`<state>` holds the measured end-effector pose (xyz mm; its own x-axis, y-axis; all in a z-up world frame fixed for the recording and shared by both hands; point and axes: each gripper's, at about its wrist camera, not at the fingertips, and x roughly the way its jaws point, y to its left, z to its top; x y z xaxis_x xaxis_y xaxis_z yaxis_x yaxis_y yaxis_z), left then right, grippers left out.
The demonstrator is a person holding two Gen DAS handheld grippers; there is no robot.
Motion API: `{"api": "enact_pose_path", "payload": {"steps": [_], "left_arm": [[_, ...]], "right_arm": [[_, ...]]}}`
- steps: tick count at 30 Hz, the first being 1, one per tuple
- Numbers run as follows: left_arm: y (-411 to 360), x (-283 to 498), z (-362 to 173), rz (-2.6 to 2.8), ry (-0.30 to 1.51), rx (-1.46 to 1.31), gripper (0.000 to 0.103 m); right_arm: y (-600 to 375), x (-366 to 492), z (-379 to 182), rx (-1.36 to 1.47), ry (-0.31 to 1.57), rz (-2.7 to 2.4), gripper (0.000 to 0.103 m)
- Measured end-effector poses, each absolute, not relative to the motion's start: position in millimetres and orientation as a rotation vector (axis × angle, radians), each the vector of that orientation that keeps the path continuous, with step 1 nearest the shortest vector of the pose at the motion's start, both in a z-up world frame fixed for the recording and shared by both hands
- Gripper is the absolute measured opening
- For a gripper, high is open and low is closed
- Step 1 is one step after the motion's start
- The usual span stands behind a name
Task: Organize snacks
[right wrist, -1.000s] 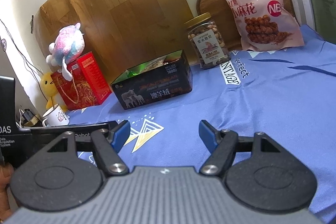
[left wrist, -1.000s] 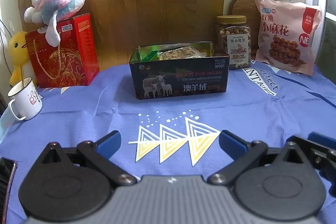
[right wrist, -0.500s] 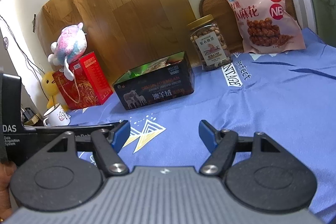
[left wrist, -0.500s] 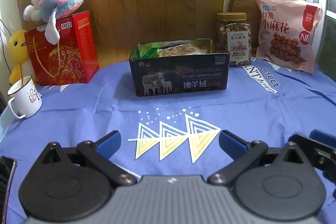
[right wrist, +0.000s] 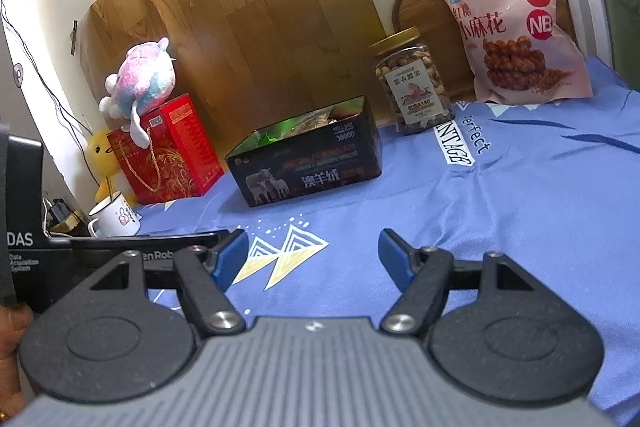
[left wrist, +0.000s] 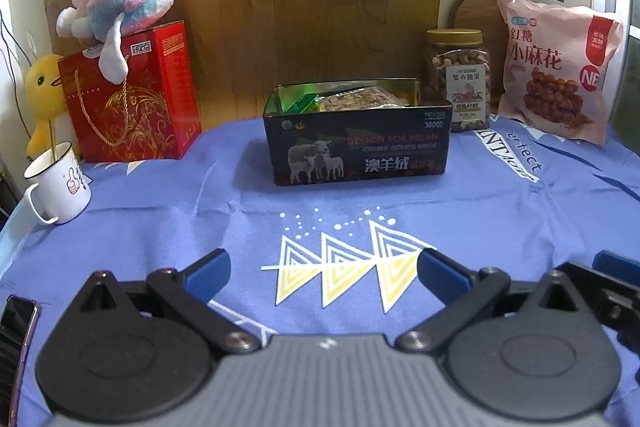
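While both grippers (left wrist: 322, 273) gape, tin (left wrist: 360, 151) packed

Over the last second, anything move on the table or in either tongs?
Nothing visibly changed. No snack was picked up or released. The left tongs and right tongs are open and empty as before, above the blue cloth; the tin box, nut jar and pink snack bag sit where they were.
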<state>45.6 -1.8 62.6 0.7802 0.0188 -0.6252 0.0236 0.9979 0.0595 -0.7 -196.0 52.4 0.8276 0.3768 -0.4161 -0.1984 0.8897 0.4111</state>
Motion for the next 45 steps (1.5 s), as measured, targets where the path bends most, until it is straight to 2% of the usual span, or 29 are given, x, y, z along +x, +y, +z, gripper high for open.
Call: {"api": "enact_pose_path", "payload": {"steps": [29, 45], "left_arm": [[14.5, 50.4, 64.8, 0.025, 0.676, 0.039, 0.103], [-5.9, 75.0, 54.5, -0.076, 0.674, 0.064, 0.103]], "right_arm": [[-185.4, 6.3, 56.0, 0.335, 0.524, 0.315, 0.074], [-189.0, 8.0, 49.3, 0.305, 0.574, 0.228, 0.074]]}}
